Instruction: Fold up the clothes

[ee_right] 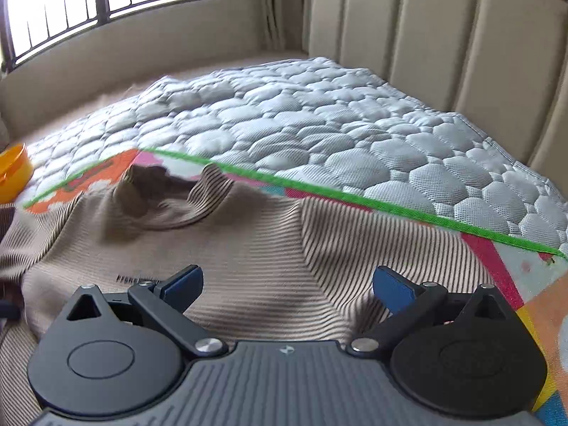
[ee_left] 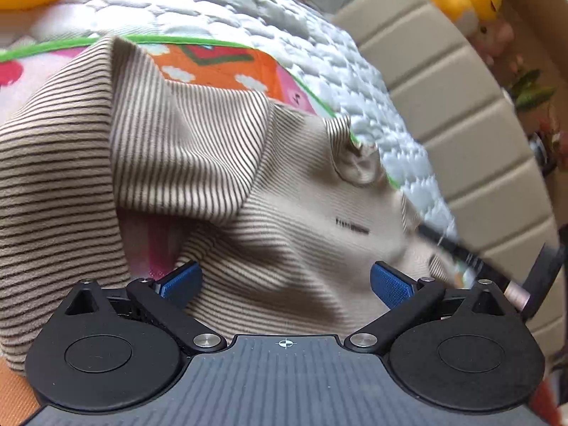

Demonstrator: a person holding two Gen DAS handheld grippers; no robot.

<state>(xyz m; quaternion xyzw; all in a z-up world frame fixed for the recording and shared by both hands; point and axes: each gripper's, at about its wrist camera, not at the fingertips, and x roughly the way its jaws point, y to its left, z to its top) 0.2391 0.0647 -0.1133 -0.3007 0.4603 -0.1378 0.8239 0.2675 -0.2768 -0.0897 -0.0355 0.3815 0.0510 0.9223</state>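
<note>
Because it rumples into soft ridges, the striped top filling the centre and left of the left wrist view looks light and limp; a hem or sleeve edge would give the surest hold. Its lower hem is cut off behind the left gripper, whose jaws stand apart with nothing between; the frame's right edge is blurred.

Seen from the right wrist, the top spreads across the lower half on the play mat, neckline at mid-left. Jaws spread on the right gripper too; both sleeves' ends run out of frame.
</note>
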